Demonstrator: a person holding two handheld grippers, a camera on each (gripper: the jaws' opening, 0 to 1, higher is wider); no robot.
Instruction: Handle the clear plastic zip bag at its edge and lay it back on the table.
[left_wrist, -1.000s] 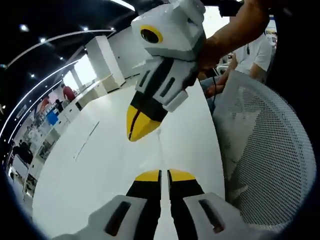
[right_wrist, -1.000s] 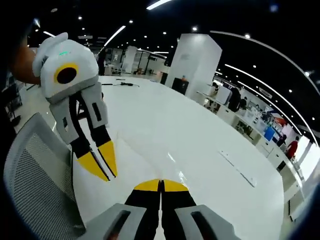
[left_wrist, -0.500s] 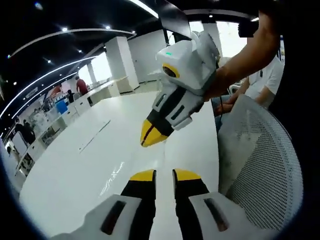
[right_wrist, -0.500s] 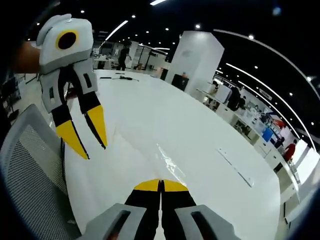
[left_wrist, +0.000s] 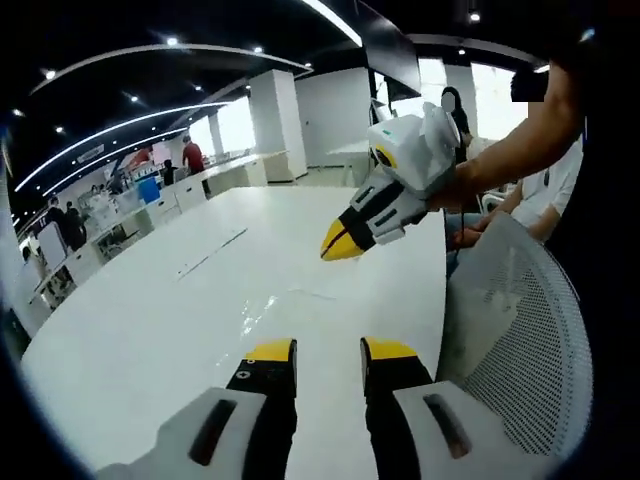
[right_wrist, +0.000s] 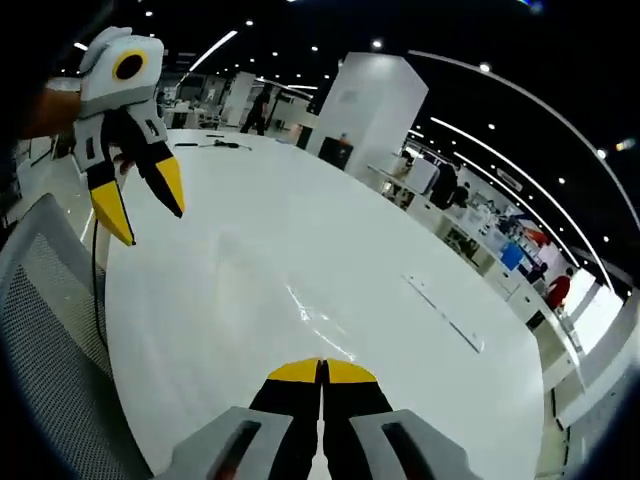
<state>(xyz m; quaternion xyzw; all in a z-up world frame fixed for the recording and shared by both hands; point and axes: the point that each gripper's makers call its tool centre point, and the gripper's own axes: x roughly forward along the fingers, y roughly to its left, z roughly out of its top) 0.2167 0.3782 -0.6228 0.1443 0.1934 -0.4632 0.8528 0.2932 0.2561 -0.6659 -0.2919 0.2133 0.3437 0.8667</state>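
In the left gripper view, the left gripper (left_wrist: 328, 358) hangs over the near part of the white tabletop (left_wrist: 150, 320) with its yellow-tipped fingers (left_wrist: 272, 352) spread apart and nothing between them. Beyond those tips the clear plastic zip bag (left_wrist: 275, 305) lies flat on the tabletop, visible mostly as a glossy, wrinkled glare with a faint straight edge on its far side. The right gripper (left_wrist: 340, 243) hovers above the bag's far side with its tips together and empty, and a white mesh chair back (left_wrist: 520, 340) stands just beside the tabletop's edge. In the right gripper view, the right gripper (right_wrist: 322, 372) has its fingers (right_wrist: 297, 372) pressed closed on nothing; the bag (right_wrist: 320, 325) lies just ahead of them as a thin shimmer with a crease line, and the left gripper (right_wrist: 140, 200) floats well off, tips parted. The bag appears to be laid down already. The risk I judge from here is that the film is so thin and flat that a low pass of either gripper could snag its edge and drag or flip it, and its transparency makes that edge hard to place.
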